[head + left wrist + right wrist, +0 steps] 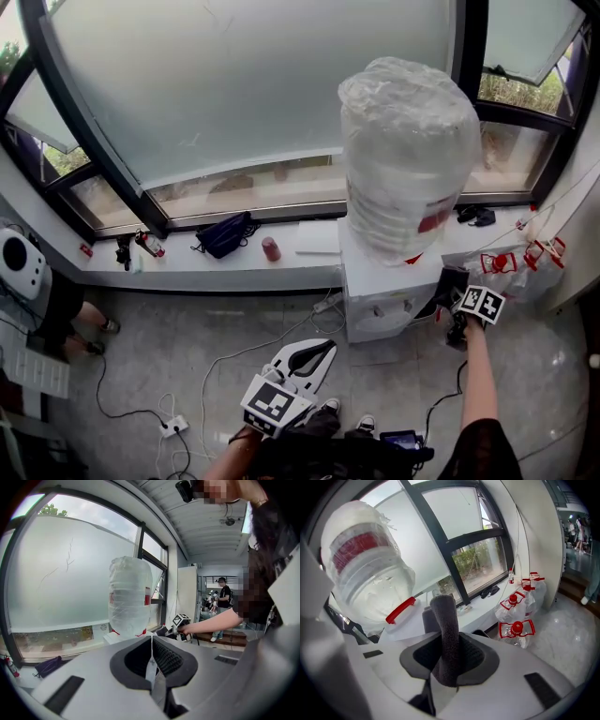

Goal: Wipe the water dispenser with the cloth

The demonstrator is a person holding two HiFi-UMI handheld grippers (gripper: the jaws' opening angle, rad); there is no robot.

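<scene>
The white water dispenser [367, 298] stands under the window, with a big plastic-wrapped bottle [408, 150] upside down on top. My right gripper [454, 298] is at the dispenser's right side, shut on a dark grey cloth [450, 281] that lies against the cabinet. In the right gripper view the cloth [446, 625] sticks up from between the jaws of my right gripper [446, 665], close to the bottle [365, 573] and its red handle [400, 610]. My left gripper [315, 356] hangs low in front of the dispenser, shut and empty [152, 654].
On the window sill [216, 267] lie a dark bag [225, 234] and a red can [271, 248]. Empty red-capped jugs [511, 262] sit right of the dispenser. Cables and a power strip [173, 427] trail over the floor. A person's legs [80, 319] show at left.
</scene>
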